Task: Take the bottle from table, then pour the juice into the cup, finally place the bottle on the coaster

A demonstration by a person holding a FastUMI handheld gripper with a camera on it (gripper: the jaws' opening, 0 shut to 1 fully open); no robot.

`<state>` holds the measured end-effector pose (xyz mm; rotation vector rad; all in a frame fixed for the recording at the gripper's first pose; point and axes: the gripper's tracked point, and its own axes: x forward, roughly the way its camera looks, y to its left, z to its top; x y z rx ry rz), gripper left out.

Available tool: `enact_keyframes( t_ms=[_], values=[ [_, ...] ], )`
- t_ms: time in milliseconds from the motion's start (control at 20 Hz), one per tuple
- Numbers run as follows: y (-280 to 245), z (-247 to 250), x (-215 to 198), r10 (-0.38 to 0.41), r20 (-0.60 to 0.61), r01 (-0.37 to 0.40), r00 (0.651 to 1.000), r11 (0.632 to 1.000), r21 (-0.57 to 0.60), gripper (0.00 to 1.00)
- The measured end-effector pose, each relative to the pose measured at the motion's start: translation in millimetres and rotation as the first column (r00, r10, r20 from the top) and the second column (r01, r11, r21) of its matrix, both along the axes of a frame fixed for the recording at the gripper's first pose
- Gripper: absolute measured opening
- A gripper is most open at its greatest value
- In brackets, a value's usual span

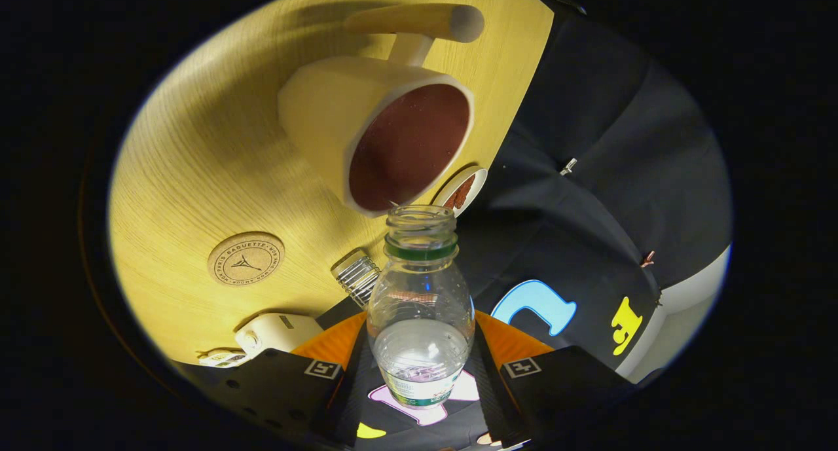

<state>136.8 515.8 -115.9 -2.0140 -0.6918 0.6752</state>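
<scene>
While the view is tipped hard over, the claw (419,366) is clamped on a clear plastic bottle (420,307), one finger (308,382) pressing each side of its lower body, so the two stand only as far apart as the bottle is wide. The bottle has no cap; its open mouth points forward, away from the fingers, with a green ring just below the neck. A little clear liquid lies in the part nearest the fingers.

The mouth of the bottle sits just at the rim of a cream cup (373,127), whose opening faces the bottle and shows a dark reddish-brown inside. Whether glass and rim touch, I cannot tell. The cup stands on a pale wooden table (196,156) and has a long handle on the side away from the bottle.

A round cork coaster (246,259) lies on the table near the cup, bare. Beside the bottle's shoulder is a small metal ribbed thing (357,277), and just past the cup's rim a small white dish (461,190). A white boxy device (275,333) rests at the table's edge, near the finger on the coaster's side.
</scene>
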Motion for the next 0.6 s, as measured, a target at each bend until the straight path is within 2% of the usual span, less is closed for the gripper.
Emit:
enact_keyframes(
  t_ms=[400, 600],
  values=[
    [-1, -2, -1, -0.025, -0.038, 0.026, 0.999, 0.999, 0.026, 0.74],
    [-8, 8, -9, -0.091, -0.124, 0.105, 0.988, 0.989, 0.105, 0.74]
  ],
)
